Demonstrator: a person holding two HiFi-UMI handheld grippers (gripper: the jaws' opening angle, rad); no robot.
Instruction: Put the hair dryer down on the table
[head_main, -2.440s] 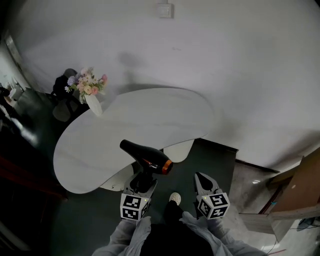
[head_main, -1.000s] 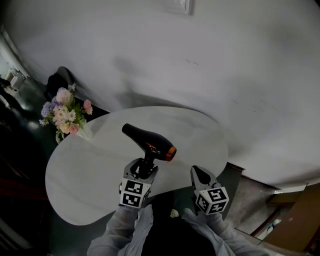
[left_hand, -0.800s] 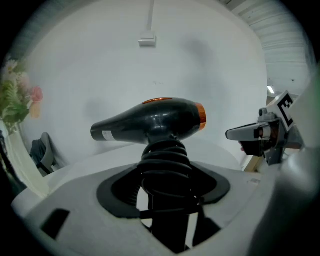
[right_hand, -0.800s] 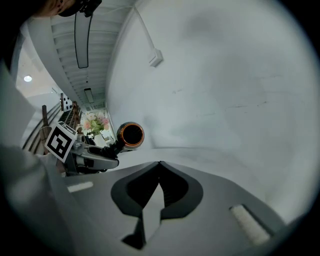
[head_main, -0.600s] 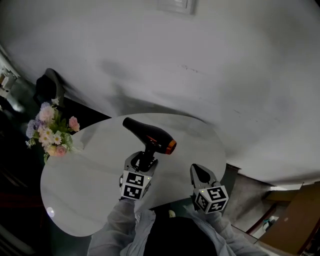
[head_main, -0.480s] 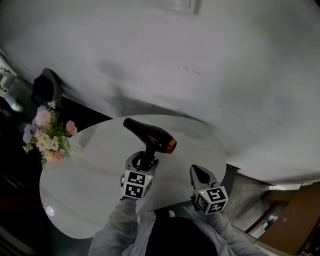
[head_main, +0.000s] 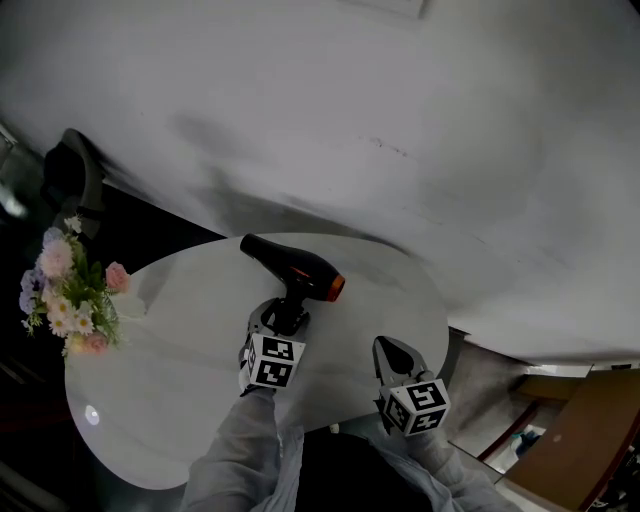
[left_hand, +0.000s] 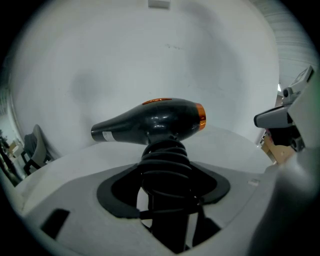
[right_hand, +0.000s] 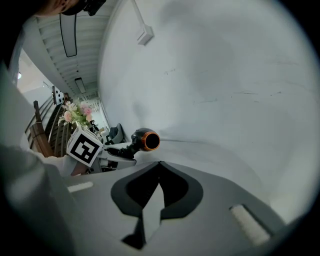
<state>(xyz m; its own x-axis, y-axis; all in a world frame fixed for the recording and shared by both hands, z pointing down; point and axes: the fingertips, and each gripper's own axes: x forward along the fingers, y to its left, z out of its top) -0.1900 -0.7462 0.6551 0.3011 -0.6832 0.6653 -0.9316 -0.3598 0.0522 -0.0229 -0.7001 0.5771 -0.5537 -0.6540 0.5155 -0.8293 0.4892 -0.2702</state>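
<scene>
My left gripper (head_main: 284, 318) is shut on the ribbed black handle of the hair dryer (head_main: 288, 268). The dryer is black with an orange ring at its rear end and is held above the white table (head_main: 180, 390), nozzle pointing left and away. In the left gripper view the hair dryer (left_hand: 152, 122) lies crosswise above the jaws, its handle (left_hand: 165, 170) clamped between them. My right gripper (head_main: 391, 354) hangs at the table's near right edge, shut and holding nothing. From the right gripper view the hair dryer (right_hand: 144, 140) shows end-on beside the left gripper's marker cube (right_hand: 85, 147).
A vase of pink and white flowers (head_main: 62, 295) stands at the table's left end. A white wall (head_main: 420, 150) runs close behind the table. A dark chair (head_main: 70, 180) sits at the far left, and brown cardboard (head_main: 590, 420) lies on the floor at the right.
The view has swung so the table sits lower and the flowers have slid to the left edge. The left gripper still holds the dryer, now farther over the tabletop; the right gripper keeps its place beside it.
</scene>
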